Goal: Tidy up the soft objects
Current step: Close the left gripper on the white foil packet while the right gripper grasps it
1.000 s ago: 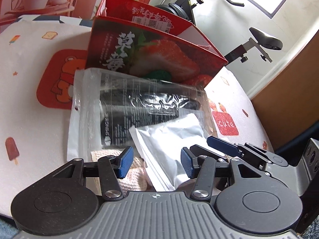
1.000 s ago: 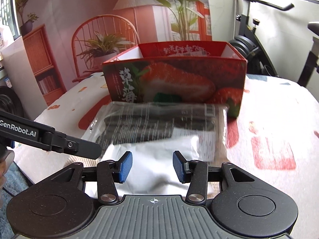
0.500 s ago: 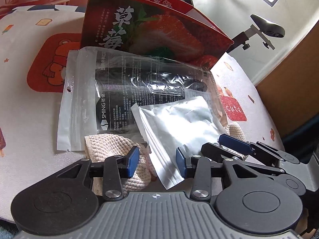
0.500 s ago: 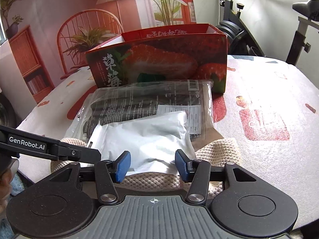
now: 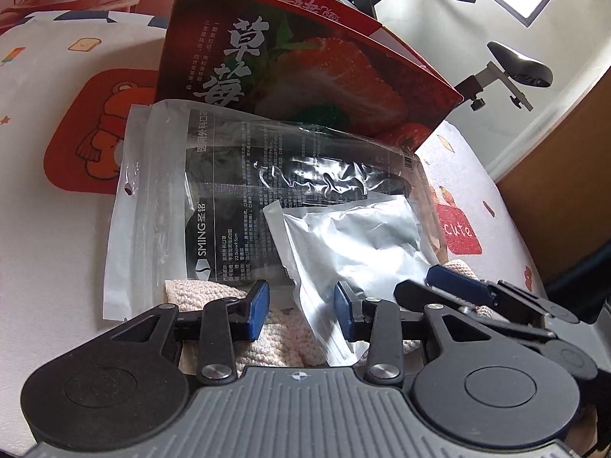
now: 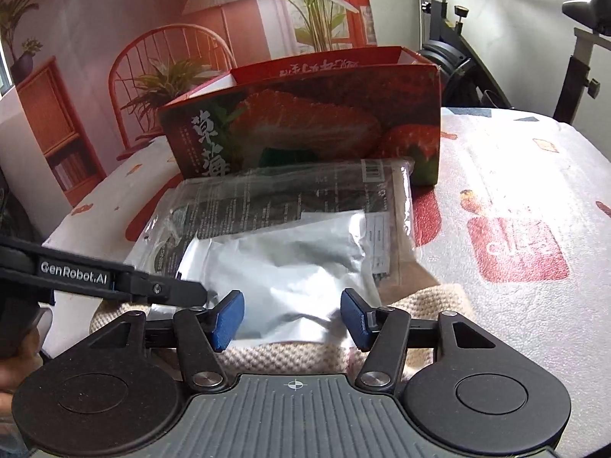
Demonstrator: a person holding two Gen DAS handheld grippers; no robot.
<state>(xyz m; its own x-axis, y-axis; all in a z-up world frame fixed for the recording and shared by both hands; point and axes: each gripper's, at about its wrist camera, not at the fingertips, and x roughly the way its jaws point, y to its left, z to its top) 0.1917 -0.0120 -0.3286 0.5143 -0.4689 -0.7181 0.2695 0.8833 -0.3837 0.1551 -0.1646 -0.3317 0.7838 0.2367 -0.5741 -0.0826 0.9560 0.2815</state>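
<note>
- Left wrist view: a tall red strawberry box (image 5: 305, 76) stands at the back of the tabletop (image 5: 49, 229), touching the far end of the clear mask bag (image 5: 236, 198).
- The right tongs (image 5: 458, 286) reach in from the side, close by.
- A silver pouch (image 5: 355, 240) lies on the mask bag and on a knitted cream cloth (image 5: 275, 336).
- The left tongs (image 5: 299, 309) are open, one finger on each side of the pouch's near corner.
- Right wrist view: the right tongs (image 6: 292, 318) are open wide around the pouch's near edge.
</note>
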